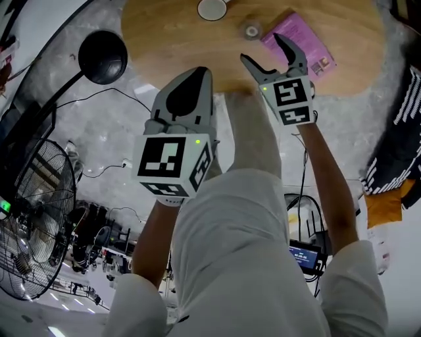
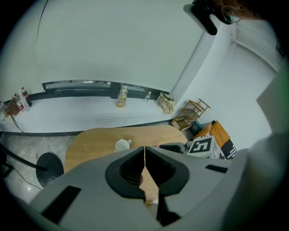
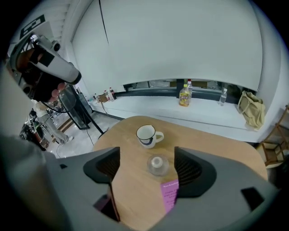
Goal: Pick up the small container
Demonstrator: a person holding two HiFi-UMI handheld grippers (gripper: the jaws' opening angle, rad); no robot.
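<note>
The small container (image 1: pixel 251 30) is a clear, round, lidded pot standing on the wooden table (image 1: pixel 171 39), between a white mug (image 1: pixel 212 8) and a pink booklet (image 1: pixel 299 45). My right gripper (image 1: pixel 259 46) hovers over the table's near edge, just short of the container, with its jaws wide apart and nothing in them. In the right gripper view the container (image 3: pixel 157 164) shows beyond the open gripper (image 3: pixel 147 155), with the mug (image 3: pixel 147 135) behind it and the booklet (image 3: pixel 169 194) nearer. My left gripper (image 1: pixel 191 82) is shut and empty, off the table's near edge; its shut tips (image 2: pixel 144 155) show in its own view.
A black round stand base (image 1: pixel 103 56) sits on the floor left of the table, and a floor fan (image 1: pixel 33 217) stands further left. Cables cross the floor. Striped cloth (image 1: pixel 401 145) hangs at the right. A ledge with bottles (image 3: pixel 184 97) runs behind the table.
</note>
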